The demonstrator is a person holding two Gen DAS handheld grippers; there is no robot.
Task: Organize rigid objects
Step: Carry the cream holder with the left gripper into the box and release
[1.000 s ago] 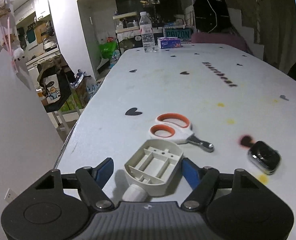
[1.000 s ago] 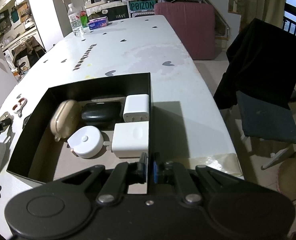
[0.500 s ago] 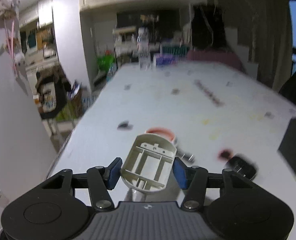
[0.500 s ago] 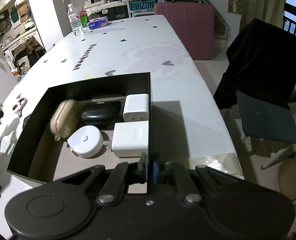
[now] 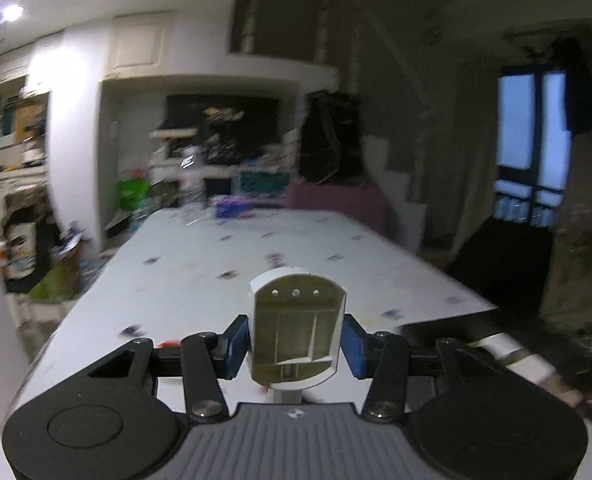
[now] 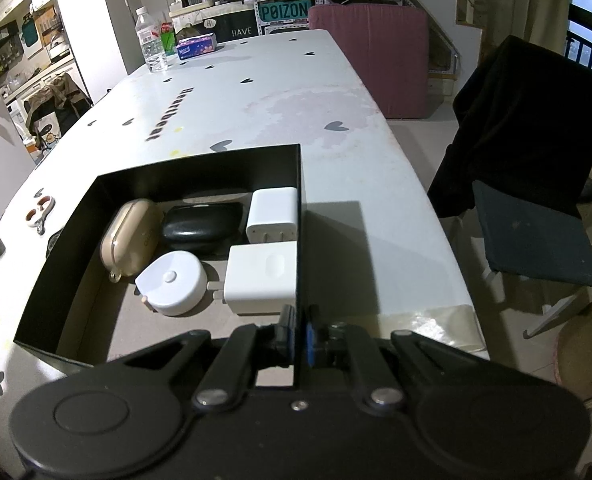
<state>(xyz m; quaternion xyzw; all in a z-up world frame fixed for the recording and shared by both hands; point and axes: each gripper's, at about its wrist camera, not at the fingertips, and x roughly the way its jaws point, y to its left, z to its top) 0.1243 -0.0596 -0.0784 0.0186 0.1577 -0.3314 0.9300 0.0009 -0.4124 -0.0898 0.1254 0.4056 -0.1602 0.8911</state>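
Observation:
My left gripper (image 5: 296,342) holds a beige ribbed plastic shell (image 5: 297,328) above the white table (image 5: 200,280). Its jaws are closing, and the blue pads (image 5: 236,344) press on both sides of the shell. The black box (image 6: 196,168) shows blurred at the right of the left wrist view. My right gripper (image 6: 299,334) is shut on the box's right wall. Inside the box lie a tan earbud case (image 6: 130,238), a black case (image 6: 202,226), two white chargers (image 6: 274,216) and a round white device (image 6: 172,282).
Orange-and-white scissors (image 6: 38,214) lie on the table left of the box. A water bottle (image 6: 150,46) and a tissue pack (image 6: 196,46) stand at the far end. A chair draped in black cloth (image 6: 527,152) is beside the table's right edge.
The left gripper closed on the plastic shell, lifted it off the table and swung right, tilting up; scissors and watch left its view. The right gripper and box stayed still.

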